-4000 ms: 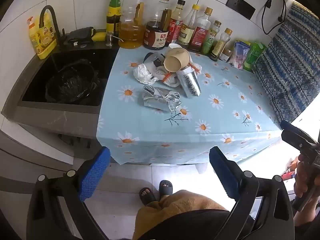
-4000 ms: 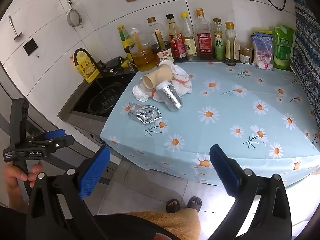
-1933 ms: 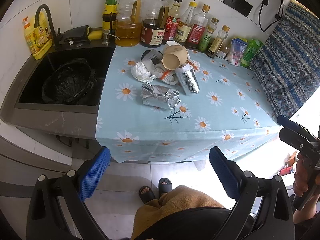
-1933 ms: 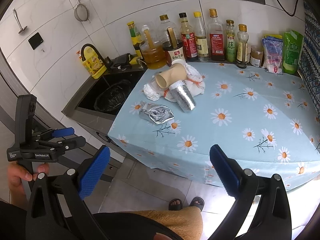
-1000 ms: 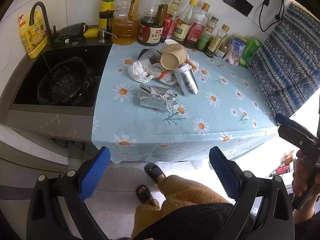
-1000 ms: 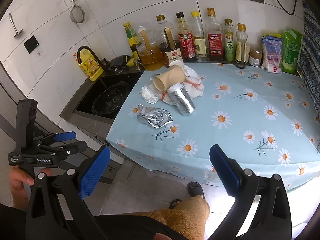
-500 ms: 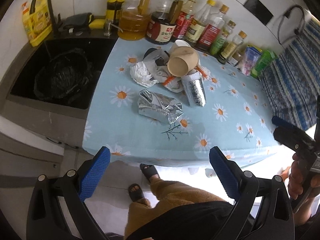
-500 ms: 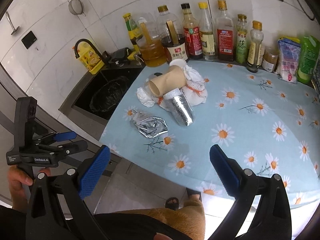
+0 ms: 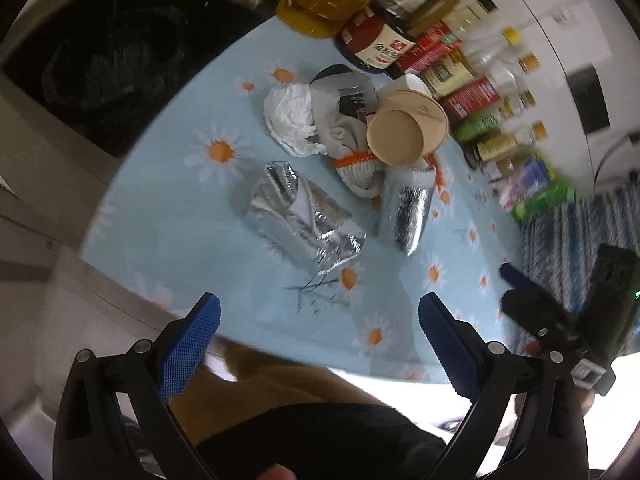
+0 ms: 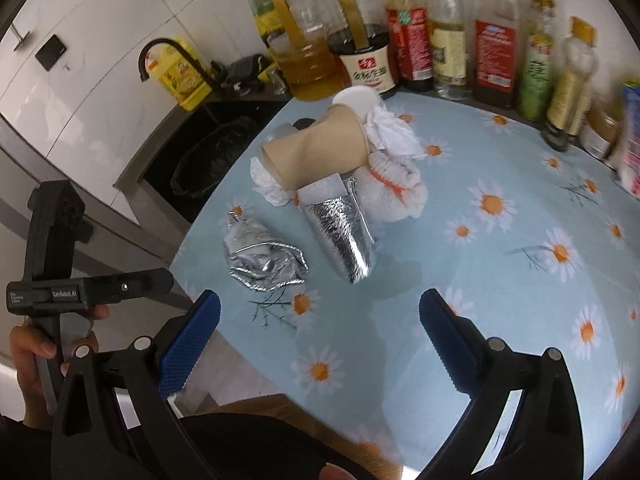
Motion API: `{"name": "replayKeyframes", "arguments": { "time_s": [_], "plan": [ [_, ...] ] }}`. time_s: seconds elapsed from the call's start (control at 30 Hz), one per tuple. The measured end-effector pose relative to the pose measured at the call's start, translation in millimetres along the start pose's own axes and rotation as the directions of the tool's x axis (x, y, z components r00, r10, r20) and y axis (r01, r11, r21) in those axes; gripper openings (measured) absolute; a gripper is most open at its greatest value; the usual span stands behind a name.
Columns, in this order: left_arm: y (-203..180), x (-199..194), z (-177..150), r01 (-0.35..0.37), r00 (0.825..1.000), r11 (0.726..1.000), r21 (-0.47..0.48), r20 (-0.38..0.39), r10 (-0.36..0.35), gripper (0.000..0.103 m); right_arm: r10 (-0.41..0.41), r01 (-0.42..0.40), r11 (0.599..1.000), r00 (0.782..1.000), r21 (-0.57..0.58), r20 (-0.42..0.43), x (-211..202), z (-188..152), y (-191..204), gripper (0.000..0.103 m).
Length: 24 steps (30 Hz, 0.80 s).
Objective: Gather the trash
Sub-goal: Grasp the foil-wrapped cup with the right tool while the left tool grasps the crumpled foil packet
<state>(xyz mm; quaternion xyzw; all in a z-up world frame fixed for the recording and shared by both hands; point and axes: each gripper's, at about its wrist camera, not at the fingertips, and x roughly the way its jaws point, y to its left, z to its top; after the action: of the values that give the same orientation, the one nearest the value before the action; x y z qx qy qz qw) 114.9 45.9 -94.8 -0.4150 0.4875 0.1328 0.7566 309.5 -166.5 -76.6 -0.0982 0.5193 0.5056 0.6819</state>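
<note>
Trash sits piled mid-surface (image 10: 500, 280): crumpled foil pouch (image 10: 264, 260) nearest me, foil sleeve (image 10: 340, 228) beside it, paper cup (image 10: 316, 152) tipped on white wrappers. My left gripper (image 9: 320, 316) and right gripper (image 10: 320, 316) hover spread wide, holding nothing.

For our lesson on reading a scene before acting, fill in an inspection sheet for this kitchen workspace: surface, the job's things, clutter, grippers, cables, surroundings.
Surface: light blue daisy-print tablecloth, flat.
Job's things: crumpled silver foil bag lying apart, nearest the edge; rolled silver foil pouch; tan paper cup on its side; crumpled white tissue; white cloth with orange trim, all piled together.
Clutter: row of sauce and oil bottles along the wall.
Grippers: left gripper open, empty; right gripper open, empty; both short of the trash.
Cables: black cable, blurred, on the wall.
Surroundings: sink with black bag; black tap; white tiles.
</note>
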Motion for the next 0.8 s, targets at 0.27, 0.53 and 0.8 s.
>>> {"name": "replayKeyframes", "arguments": {
  "time_s": [0.27,0.53,0.8],
  "plan": [
    [14.0,28.0,14.0,0.051,0.998,0.977,-0.206,0.03,-0.046,0.095,0.048,-0.063,0.99,0.992,-0.123,-0.12,57.4,27.5,-14.5,0.089],
    [30.2,50.9,9.4,0.139,0.99,0.918,-0.372,0.048,-0.13,0.095,0.042,-0.074,0.976,0.986,-0.203,-0.16,92.7,42.6,-23.1,0.083],
    [39.1,58.1,15.5,0.149,0.989,0.877,-0.457,0.08,-0.126,0.095,0.052,-0.097,0.967,0.981,-0.237,-0.188,114.7,54.3,-23.2,0.063]
  ]
}}
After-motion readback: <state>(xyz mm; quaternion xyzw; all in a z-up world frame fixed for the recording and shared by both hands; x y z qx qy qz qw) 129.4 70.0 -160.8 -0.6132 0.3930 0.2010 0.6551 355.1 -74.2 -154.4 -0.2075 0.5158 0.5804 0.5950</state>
